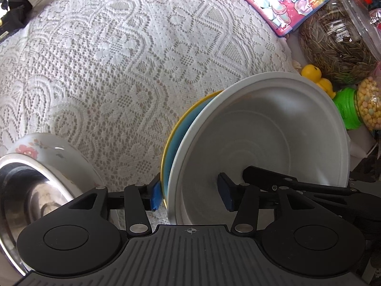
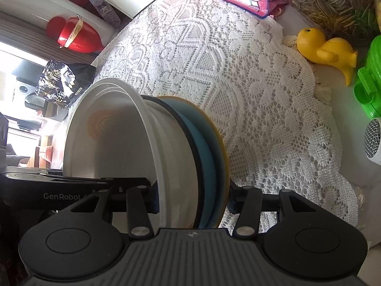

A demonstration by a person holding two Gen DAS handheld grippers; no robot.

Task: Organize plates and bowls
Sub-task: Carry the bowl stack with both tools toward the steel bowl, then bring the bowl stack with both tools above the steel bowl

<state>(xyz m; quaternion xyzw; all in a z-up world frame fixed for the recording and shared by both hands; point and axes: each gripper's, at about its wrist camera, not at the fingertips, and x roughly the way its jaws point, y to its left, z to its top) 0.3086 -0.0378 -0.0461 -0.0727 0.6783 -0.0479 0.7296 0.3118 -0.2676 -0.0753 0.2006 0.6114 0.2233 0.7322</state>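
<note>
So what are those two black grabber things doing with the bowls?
They're tidying dishes. The right gripper clamps a nested stack, a white bowl on a blue plate and a yellow plate, held tilted above the lace tablecloth. The left gripper straddles the stack's rim, open. A floral bowl waits nearby.

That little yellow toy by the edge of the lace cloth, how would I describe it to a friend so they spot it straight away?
Start at the white lace cloth covering the table and follow its scalloped edge to the side where the snacks are crowded. Just off that edge lies the yellow duck, between the big jar of sunflower seeds and a bright green plastic lid. It is the only animal shape there, plain yellow all over.
</note>
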